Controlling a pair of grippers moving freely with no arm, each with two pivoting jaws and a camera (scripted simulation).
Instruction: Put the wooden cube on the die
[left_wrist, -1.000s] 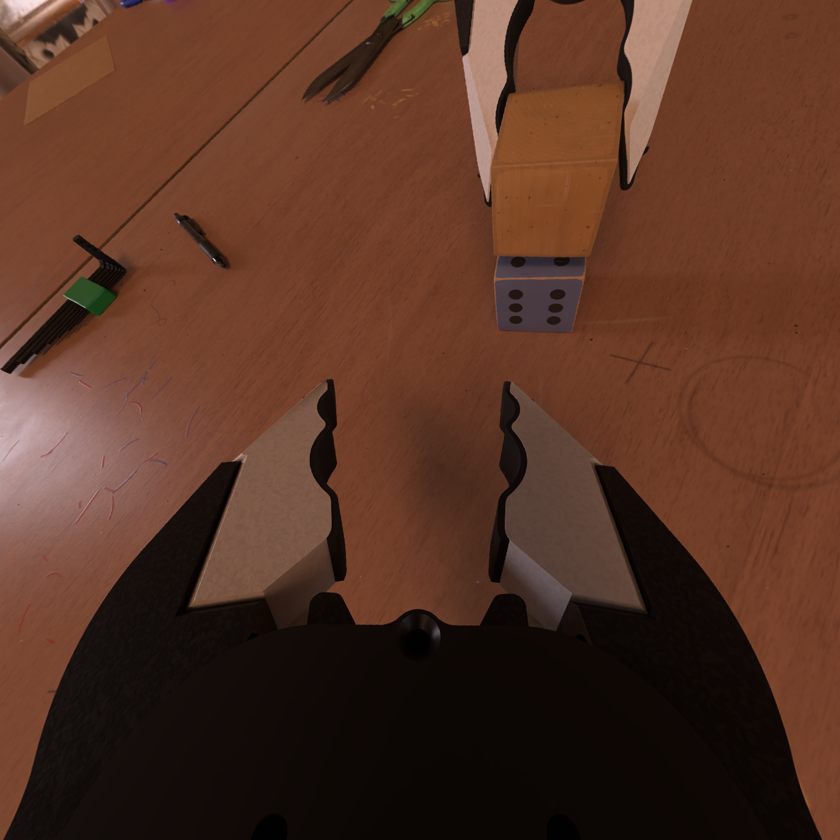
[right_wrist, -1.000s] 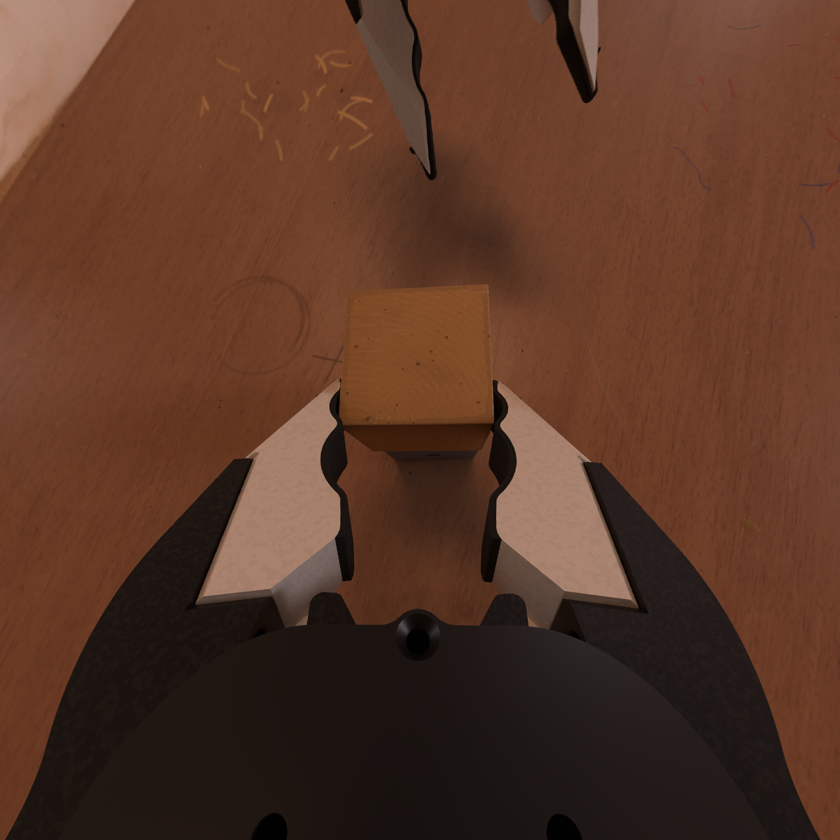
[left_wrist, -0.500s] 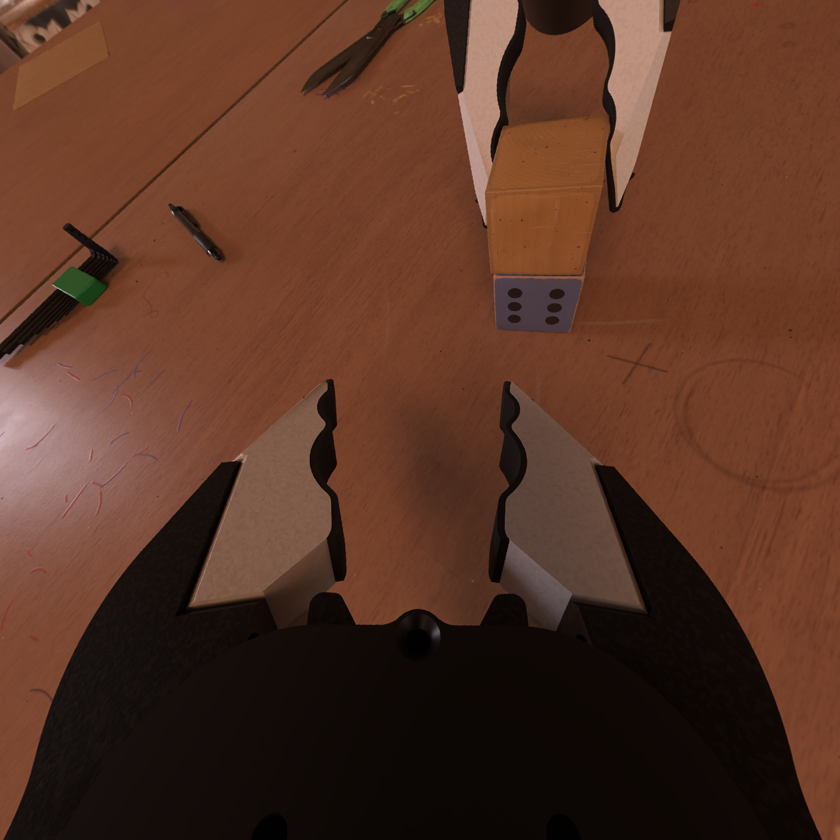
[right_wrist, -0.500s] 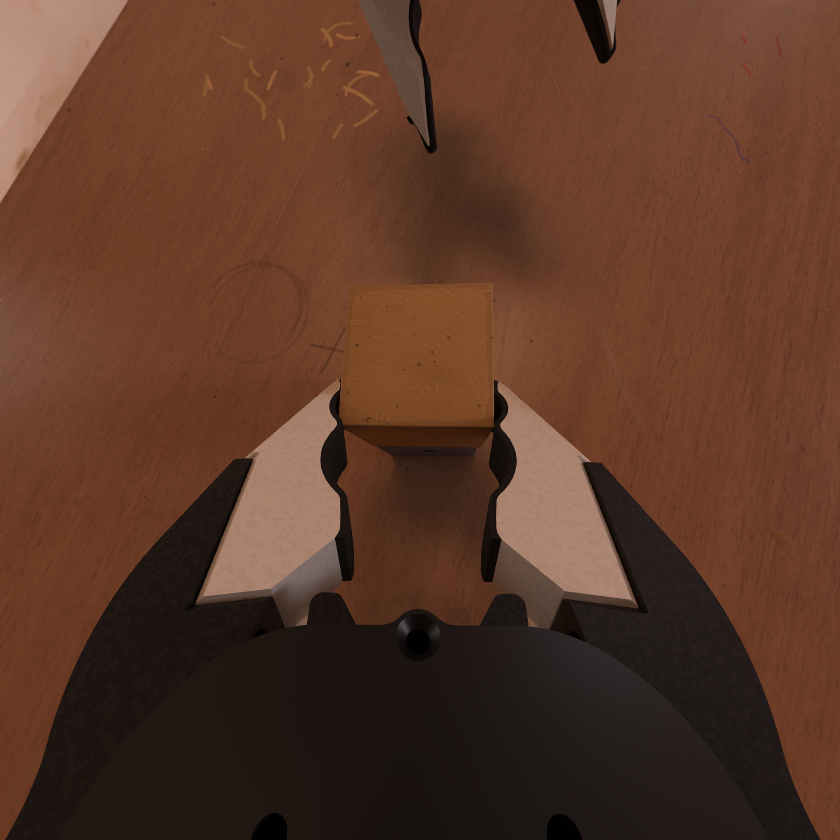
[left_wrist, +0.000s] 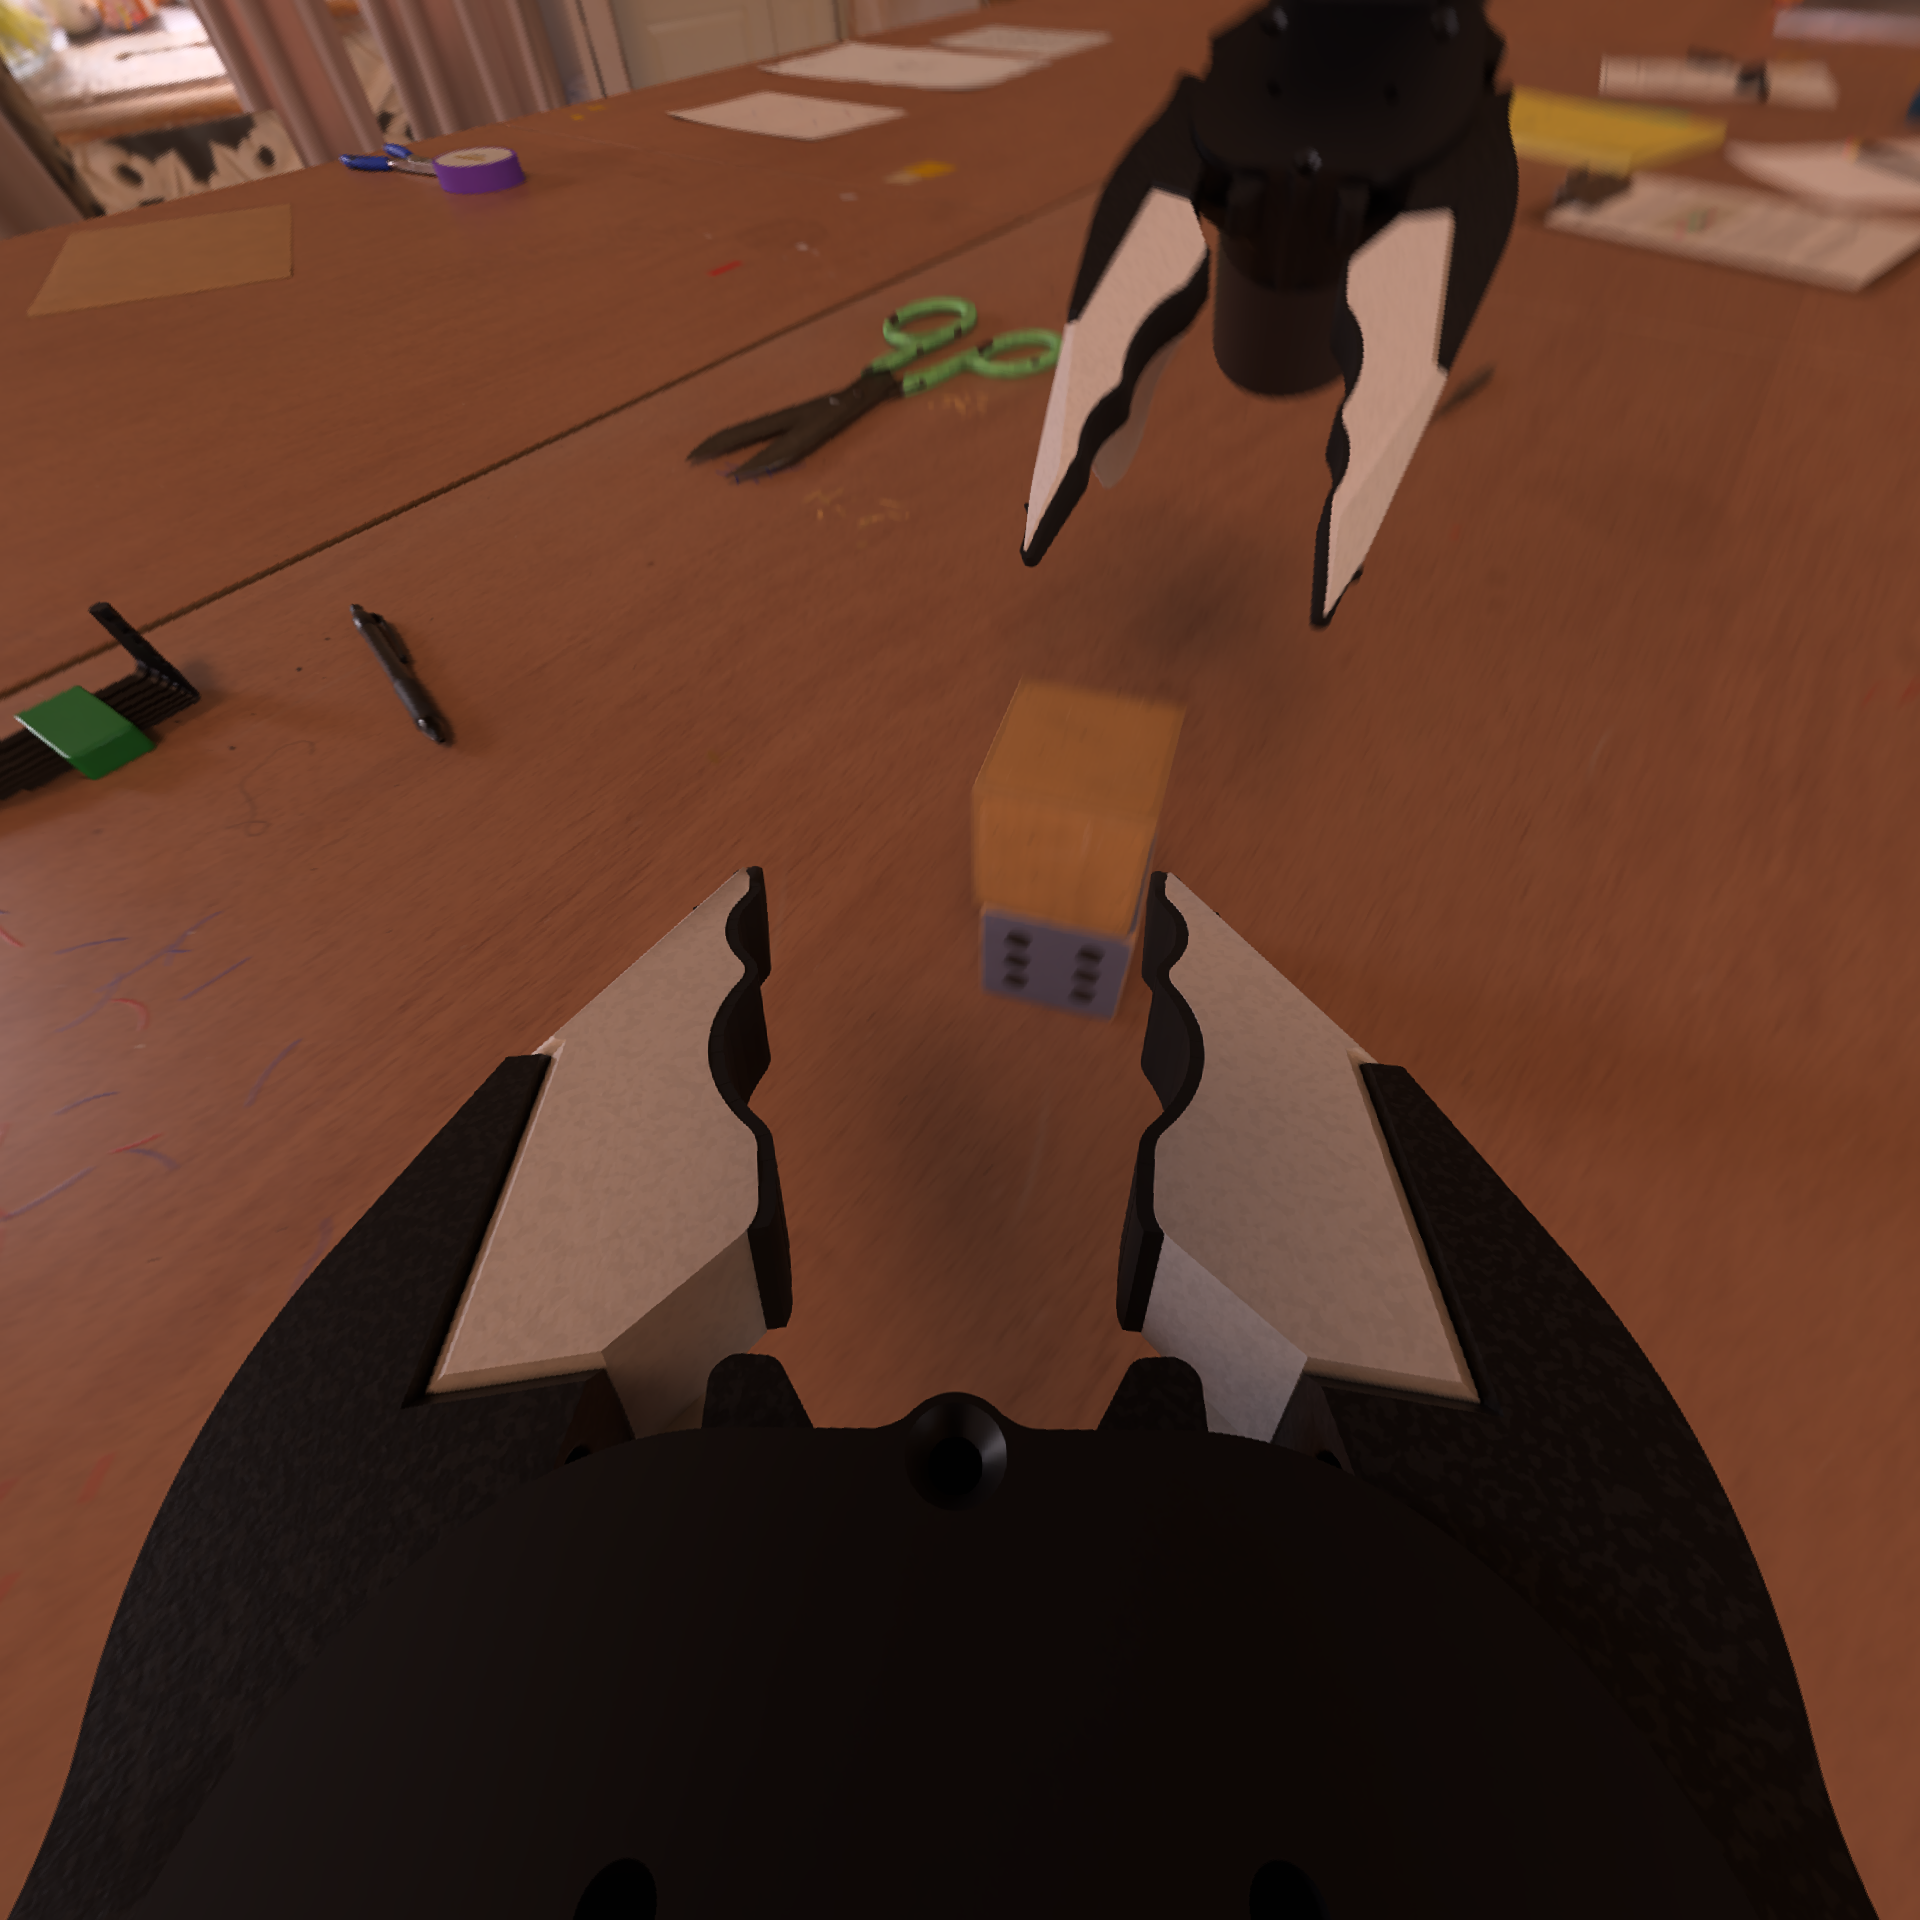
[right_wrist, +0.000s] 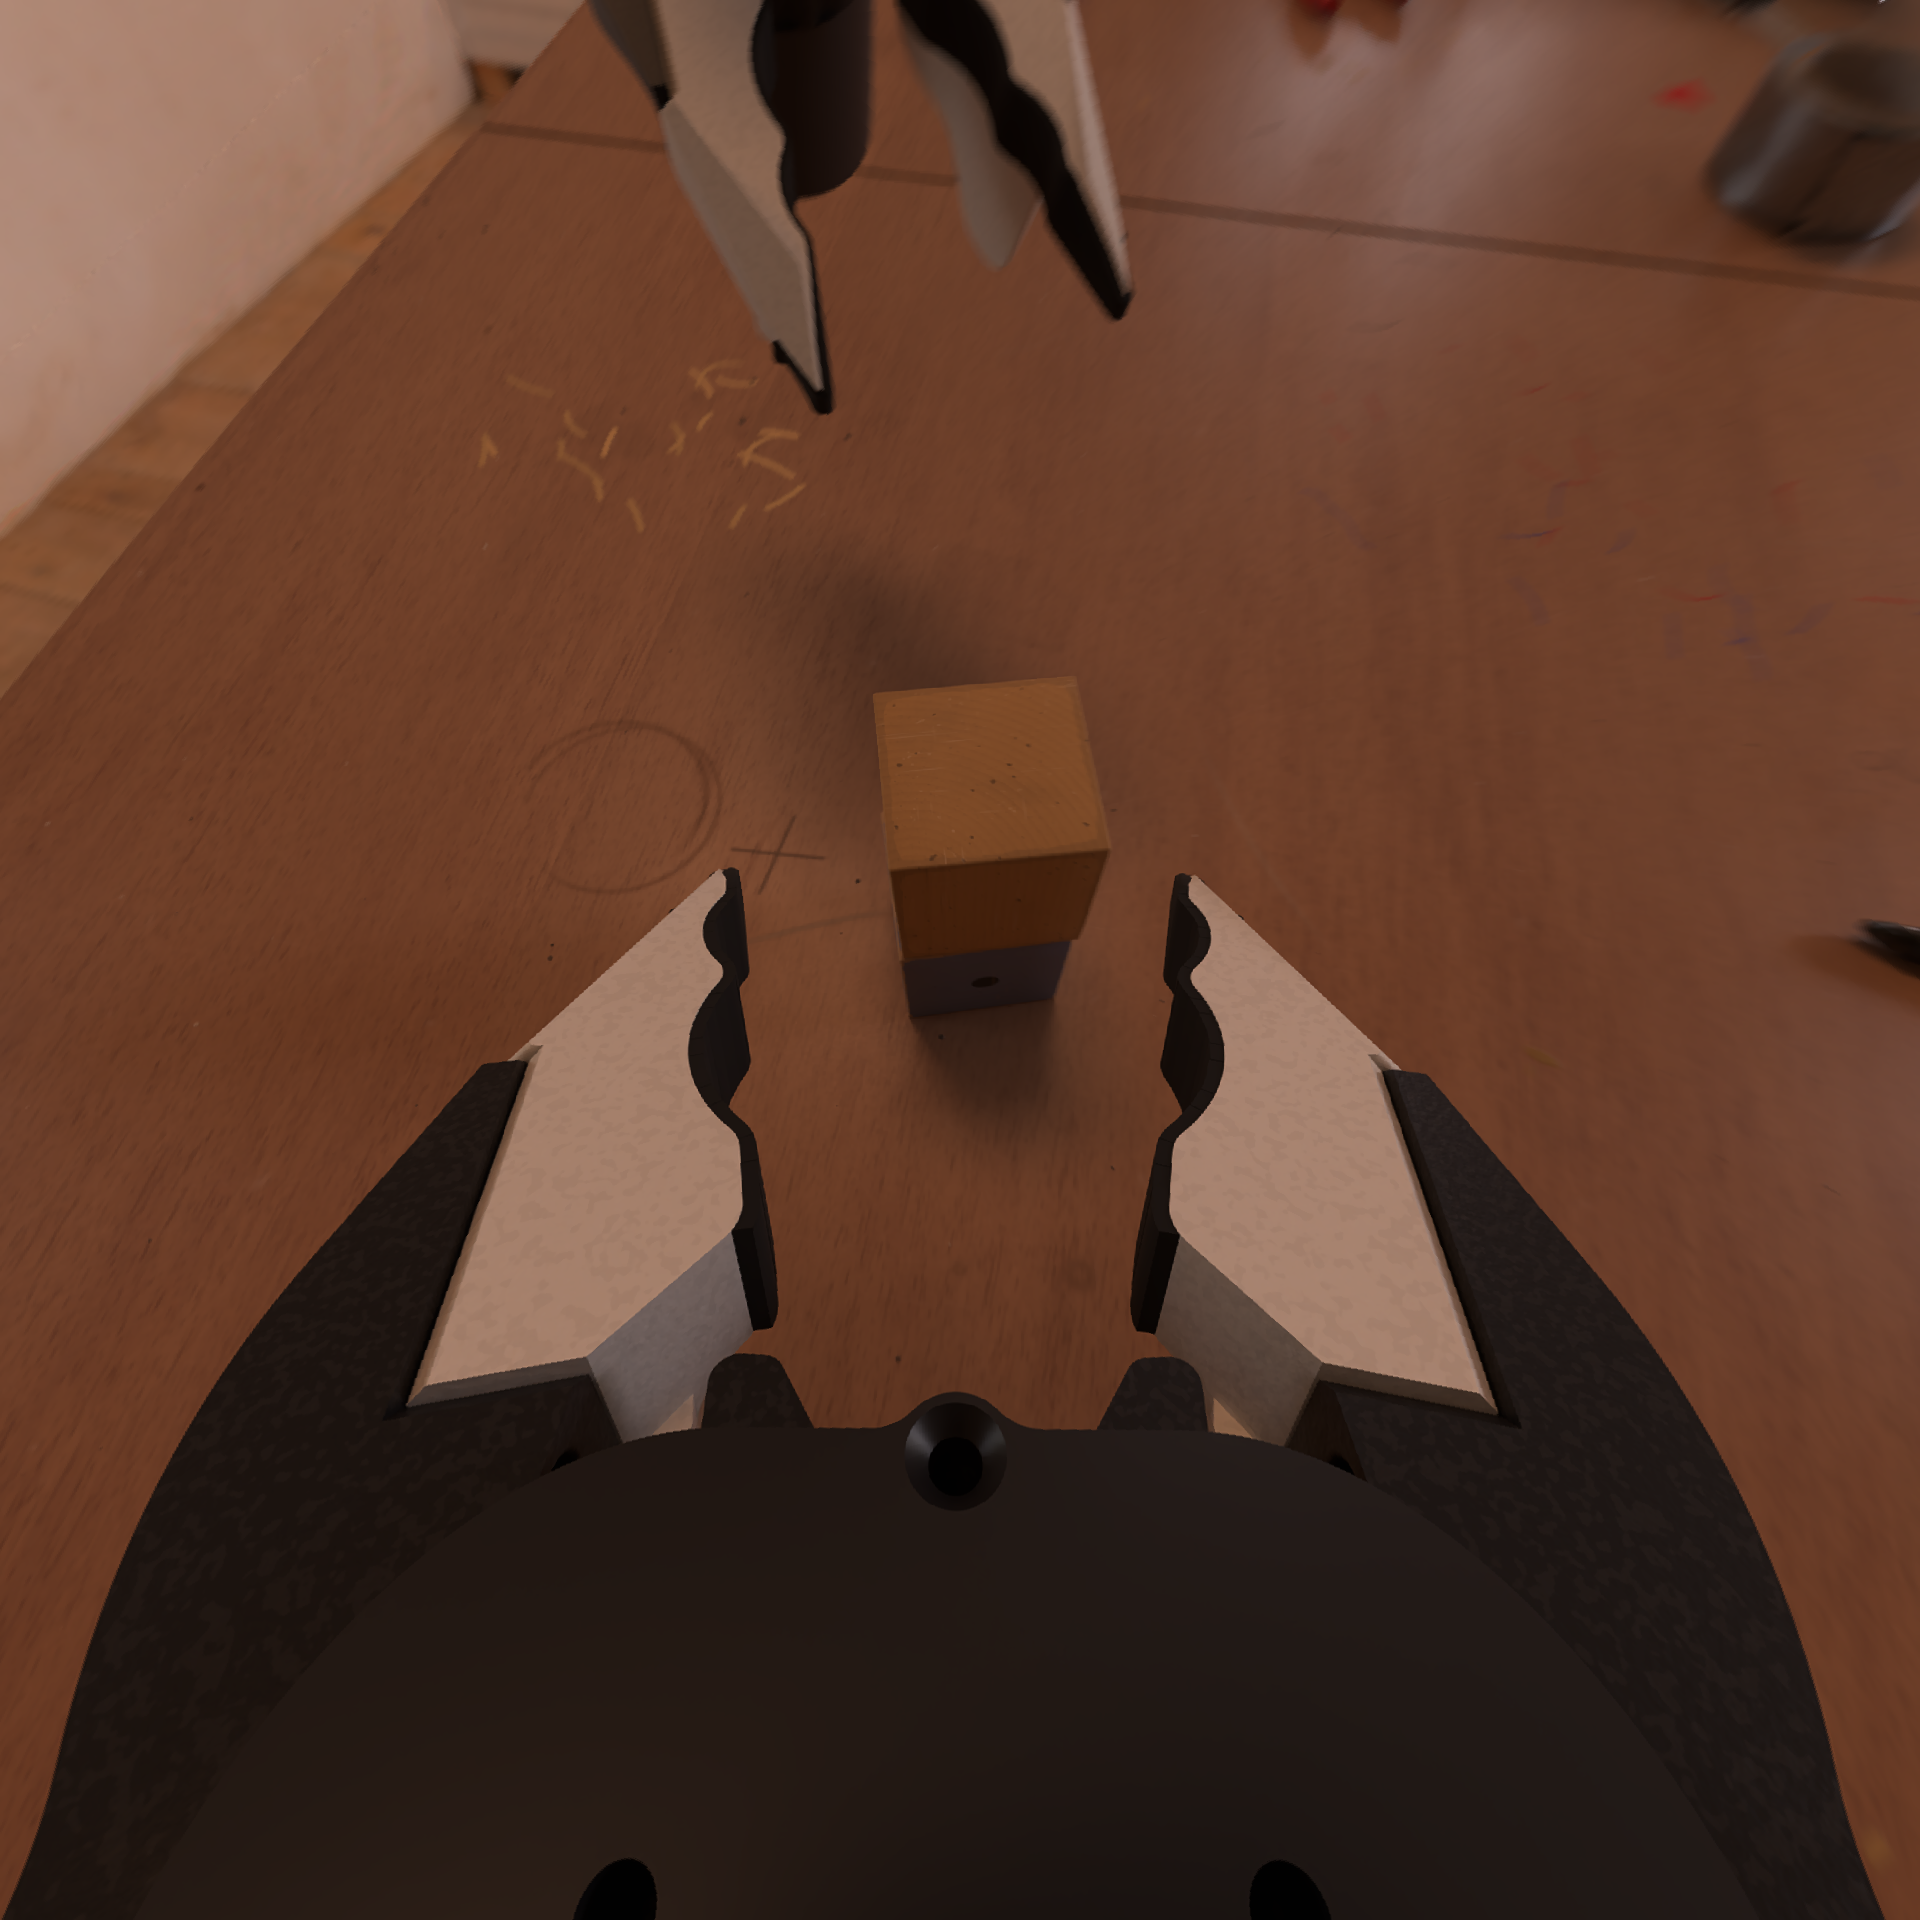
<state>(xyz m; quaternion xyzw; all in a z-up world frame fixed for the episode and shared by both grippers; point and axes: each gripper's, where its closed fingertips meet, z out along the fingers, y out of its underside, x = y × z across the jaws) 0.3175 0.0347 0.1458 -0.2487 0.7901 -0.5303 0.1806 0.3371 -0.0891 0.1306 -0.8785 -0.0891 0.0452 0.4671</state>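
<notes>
Sat squarely atop the die (right_wrist: 985, 979): the wooden cube (right_wrist: 987, 800), at 12 o'clock from the right gripper (right_wrist: 954, 883), jaws apart, empty. Left gripper (left_wrist: 951, 883) likewise spread, empty. Risked toppling the stack through any careless brush nearby.

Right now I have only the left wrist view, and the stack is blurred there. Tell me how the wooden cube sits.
Observer: The right wrist view shows the wooden cube sharp and level on the die, overhanging both sides.
Operator: Name the die face on that side.
Observer: It shows one pip.
Operator: Say what stands behind my camera.
Observer: A grey metal can stands far back, off to one side of the left hand-held gripper.
</notes>
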